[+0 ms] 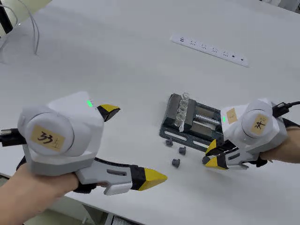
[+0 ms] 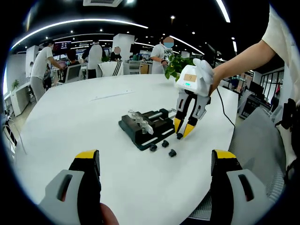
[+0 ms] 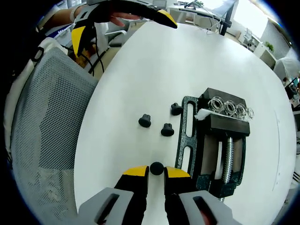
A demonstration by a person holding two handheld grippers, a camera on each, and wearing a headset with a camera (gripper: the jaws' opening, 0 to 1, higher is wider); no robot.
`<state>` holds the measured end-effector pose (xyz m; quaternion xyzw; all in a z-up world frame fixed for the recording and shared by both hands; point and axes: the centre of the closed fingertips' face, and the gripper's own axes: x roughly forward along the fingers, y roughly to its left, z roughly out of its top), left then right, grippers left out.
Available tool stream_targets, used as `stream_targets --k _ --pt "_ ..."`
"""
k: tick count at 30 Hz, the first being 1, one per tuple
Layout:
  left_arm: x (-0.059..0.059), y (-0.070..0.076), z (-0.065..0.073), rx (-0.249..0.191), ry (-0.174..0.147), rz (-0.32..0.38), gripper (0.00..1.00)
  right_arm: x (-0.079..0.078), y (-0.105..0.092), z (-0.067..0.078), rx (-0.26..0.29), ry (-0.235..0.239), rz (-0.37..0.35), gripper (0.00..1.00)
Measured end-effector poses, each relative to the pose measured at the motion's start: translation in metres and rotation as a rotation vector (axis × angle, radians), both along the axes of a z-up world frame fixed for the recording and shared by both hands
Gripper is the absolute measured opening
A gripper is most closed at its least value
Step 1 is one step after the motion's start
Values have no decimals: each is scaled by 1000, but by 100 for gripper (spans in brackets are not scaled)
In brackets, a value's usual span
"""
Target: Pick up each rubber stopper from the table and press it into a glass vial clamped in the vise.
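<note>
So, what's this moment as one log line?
right gripper: shut on stopper | left gripper: open | three stoppers: on table | vials: clamped in vise

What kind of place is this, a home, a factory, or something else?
Most likely an open-plan office or lab: a large white table, a mesh office chair beside it, several people standing farther back, and long strip lights overhead.
</note>
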<state>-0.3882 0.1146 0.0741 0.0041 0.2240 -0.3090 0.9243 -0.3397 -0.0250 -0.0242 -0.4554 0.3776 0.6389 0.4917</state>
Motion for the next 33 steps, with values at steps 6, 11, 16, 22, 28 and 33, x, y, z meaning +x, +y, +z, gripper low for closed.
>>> stream_targets --k 6,11,16,22,28,33 --pt "0 0 1 -4 0 5 99 -2 -3 -1 -7 1 9 11" --pt "0 0 0 -6 0 7 98 -3 -2 -1 -10 -5 14 11" --pt "0 1 -1 -8 3 10 98 -2 -1 -2 -14 -11 22 10" --pt "0 3 -3 -10 6 12 98 -1 -1 -3 -18 -9 24 8" --pt "0 2 -4 -11 8 11 98 0 0 -2 -13 -9 24 8" --pt "2 1 -4 -10 7 9 98 3 2 8 0 6 2 7"
